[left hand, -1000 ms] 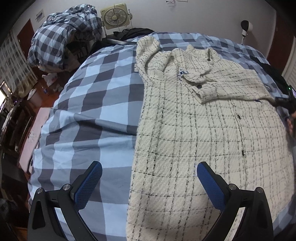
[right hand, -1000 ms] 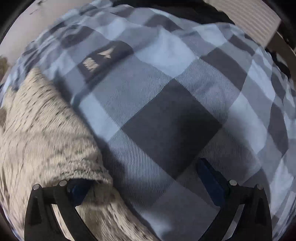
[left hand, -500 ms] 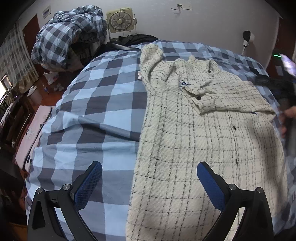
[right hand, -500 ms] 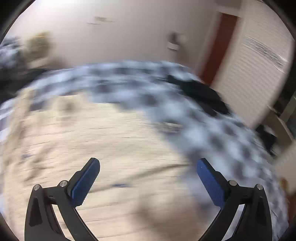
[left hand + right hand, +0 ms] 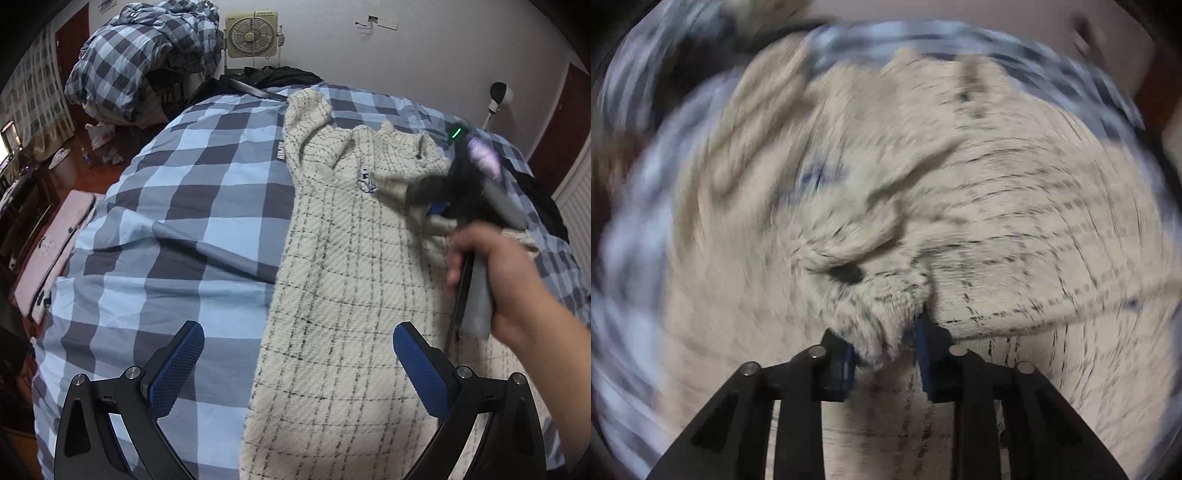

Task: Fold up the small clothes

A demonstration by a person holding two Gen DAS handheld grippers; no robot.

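A cream jacket with thin black checks (image 5: 343,266) lies spread, collar far, on a blue-and-grey checked bed cover (image 5: 177,221). My left gripper (image 5: 295,354) is open and empty, held above the jacket's near left hem. My right gripper (image 5: 886,350) is shut on the cuff of the folded sleeve (image 5: 875,314) over the jacket's chest; the view is blurred by motion. The left wrist view shows the right gripper (image 5: 436,201) and the hand that holds it over the jacket's right chest.
A heap of checked bedding (image 5: 140,62) and a box fan (image 5: 252,38) stand beyond the far left of the bed. Dark clothes (image 5: 284,75) lie at the head of the bed. A pink board (image 5: 55,251) leans at the bed's left side.
My right gripper swung from the bed's right side over the jacket and closed on the sleeve cuff. My left gripper rose and pulled back a little, still open.
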